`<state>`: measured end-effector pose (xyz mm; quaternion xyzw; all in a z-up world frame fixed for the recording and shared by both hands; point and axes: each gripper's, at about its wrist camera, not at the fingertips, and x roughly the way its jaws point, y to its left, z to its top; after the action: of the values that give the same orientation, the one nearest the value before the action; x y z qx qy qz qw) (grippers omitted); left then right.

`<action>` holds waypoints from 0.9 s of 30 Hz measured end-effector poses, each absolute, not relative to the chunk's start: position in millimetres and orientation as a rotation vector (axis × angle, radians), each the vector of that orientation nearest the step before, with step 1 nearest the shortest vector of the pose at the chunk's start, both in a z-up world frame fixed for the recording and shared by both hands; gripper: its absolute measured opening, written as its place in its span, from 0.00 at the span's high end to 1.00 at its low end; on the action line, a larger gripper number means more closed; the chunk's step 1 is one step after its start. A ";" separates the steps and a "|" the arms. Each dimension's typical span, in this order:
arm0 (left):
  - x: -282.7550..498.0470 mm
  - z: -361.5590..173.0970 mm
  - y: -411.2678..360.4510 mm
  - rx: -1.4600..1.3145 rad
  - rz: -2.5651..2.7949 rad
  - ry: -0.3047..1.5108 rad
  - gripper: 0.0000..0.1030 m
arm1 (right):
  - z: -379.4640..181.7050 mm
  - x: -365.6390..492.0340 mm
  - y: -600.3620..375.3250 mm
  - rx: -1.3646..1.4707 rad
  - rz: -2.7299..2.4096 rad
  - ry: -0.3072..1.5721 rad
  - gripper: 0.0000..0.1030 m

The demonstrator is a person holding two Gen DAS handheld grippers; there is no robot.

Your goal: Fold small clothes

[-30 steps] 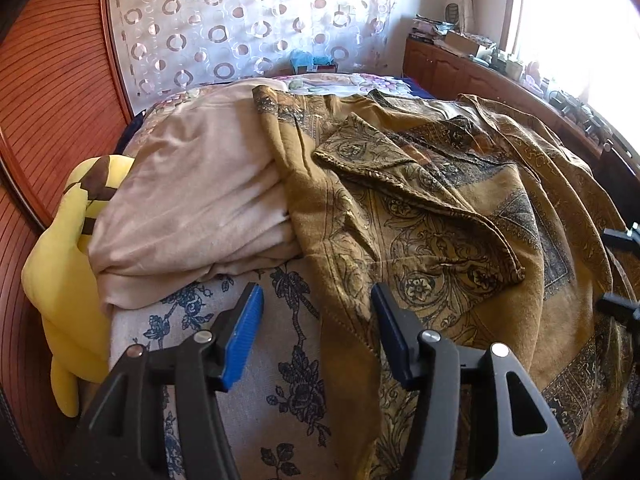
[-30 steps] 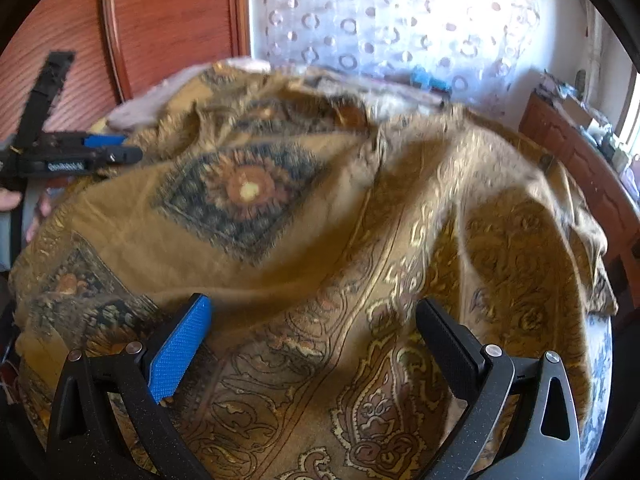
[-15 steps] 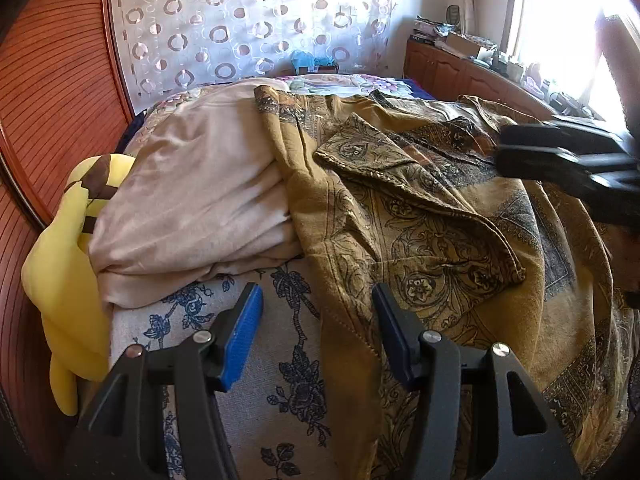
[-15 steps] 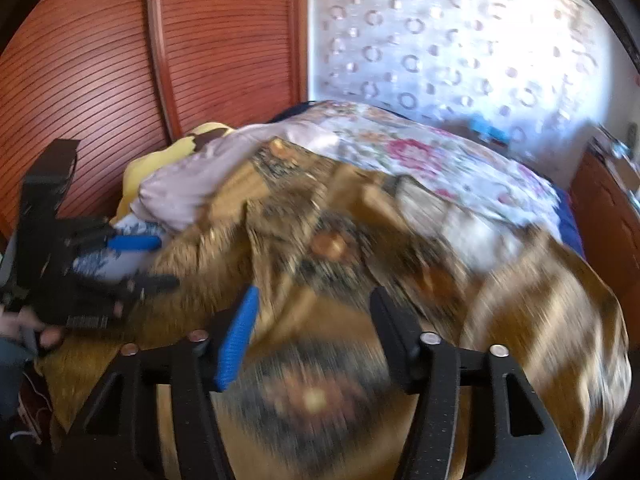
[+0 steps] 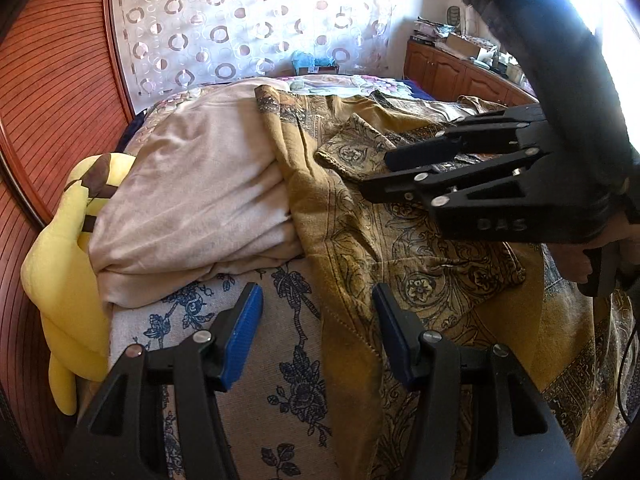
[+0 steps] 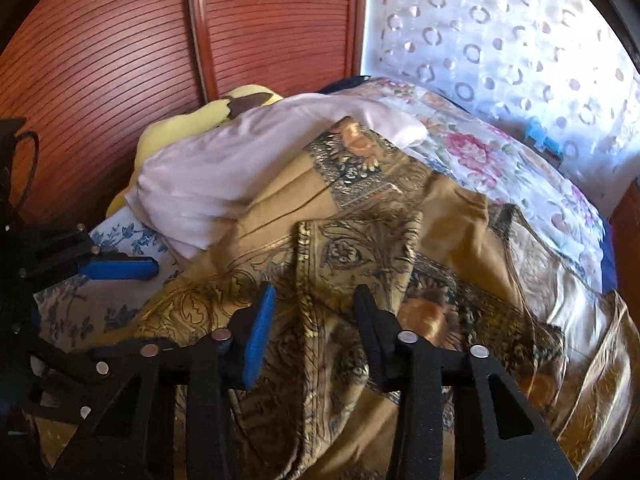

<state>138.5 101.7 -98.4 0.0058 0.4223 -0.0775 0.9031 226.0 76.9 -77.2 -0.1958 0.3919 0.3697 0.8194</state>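
While its jaws close, right gripper [image 6: 314,312] seemingly hovers over shawl [image 6: 360,248].

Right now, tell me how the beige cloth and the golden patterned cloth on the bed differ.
The beige cloth is plain, while the golden patterned cloth carries dark ornamental prints. The beige cloth lies bunched in a pile beside the yellow plush toy; the golden patterned cloth spreads wide over the bed, with one corner flipped back. The golden one overlaps the beige one's edge. Both are rumpled and not yet folded.
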 end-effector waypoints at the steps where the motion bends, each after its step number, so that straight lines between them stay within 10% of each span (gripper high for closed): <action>1: 138.5 -98.5 101.6 0.012 -0.160 0.873 0.45 | -79.7 226.3 79.0 -0.434 0.772 0.841 0.71; 8: 138.4 -98.5 102.0 0.013 -0.160 0.872 0.45 | -85.8 228.1 73.1 -0.474 0.750 0.833 0.95; 16: 138.5 -98.4 101.6 0.012 -0.160 0.872 0.45 | -62.9 241.9 28.4 -0.314 0.623 0.789 0.95; 20: 138.3 -98.5 102.4 0.013 -0.159 0.873 0.45 | -58.9 250.1 3.3 -0.259 0.527 0.815 0.65; 27: 138.2 -98.4 101.6 0.013 -0.158 0.873 0.44 | -50.5 232.1 -18.2 -0.244 0.542 0.802 0.48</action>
<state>138.2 101.6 -98.4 0.0064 0.4221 -0.0766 0.9033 232.1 -18.2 -50.5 -0.1168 0.3846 0.2599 0.8780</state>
